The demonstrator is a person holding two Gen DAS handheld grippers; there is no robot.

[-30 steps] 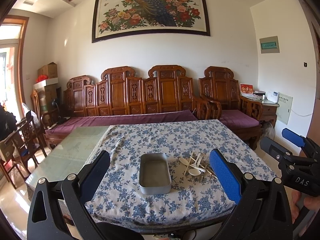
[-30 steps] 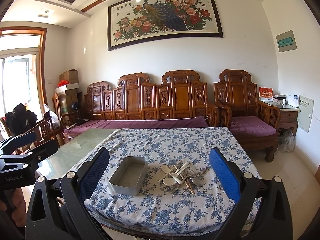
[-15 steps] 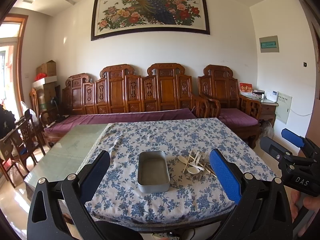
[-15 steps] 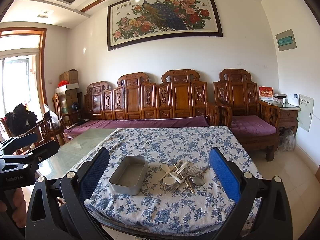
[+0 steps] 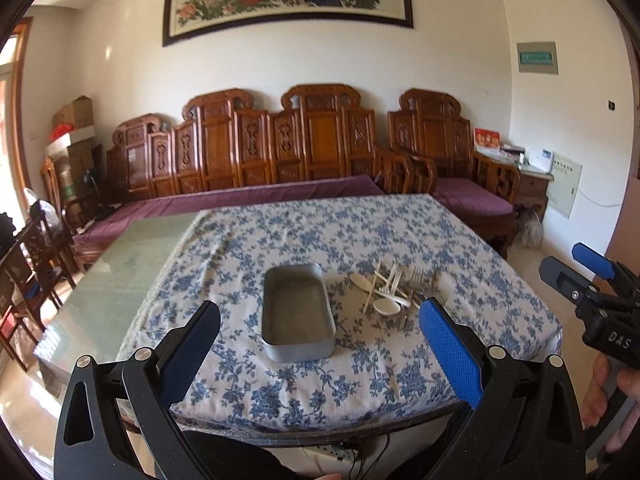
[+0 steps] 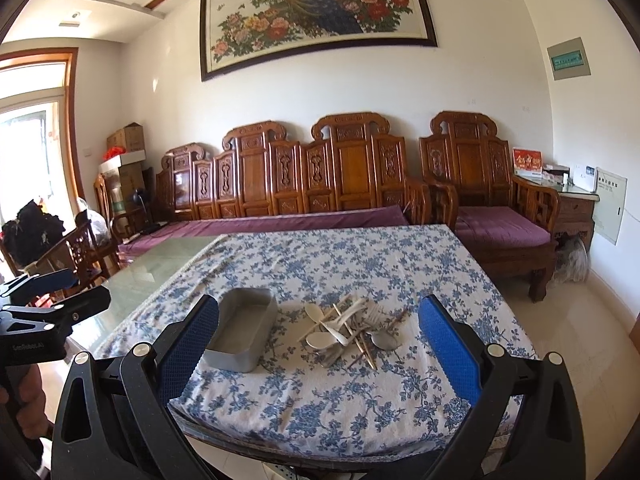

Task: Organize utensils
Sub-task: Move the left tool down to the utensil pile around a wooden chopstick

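From the left wrist camera, the left gripper [image 5: 320, 344] is spread wide with nothing between its blue pads, held back off the near edge of the table. Straight ahead of it, between the two fingers, sits the metal tin [image 5: 298, 312] on the floral tablecloth [image 5: 320, 232], its long axis running away from the camera. The tin looks bare inside. The pile of utensils [image 5: 394, 290] lies just to the right of the tin, ahead of the right-hand finger and off the left gripper's centre line. At the right edge of this view the right gripper [image 5: 580, 272] shows from the side, held by a hand [image 5: 612, 396] off the table's right side.

From the right wrist camera, the right gripper [image 6: 320, 344] is likewise parted wide and holds nothing. Here the pile of utensils [image 6: 350, 330] lies almost dead ahead between the fingers, slightly right of centre, so this is likely the nearer and better-aligned hand for a first pick. The pile is a crossed tangle: pale spoons, a metal fork and spoon, and thin chopsticks, handles pointing several ways, so no single long axis holds for all. The metal tin [image 6: 242, 332] sits just left of the pile, angled away to the right, partly behind the left-hand finger. The left gripper [image 6: 52, 296] shows at the far left edge.
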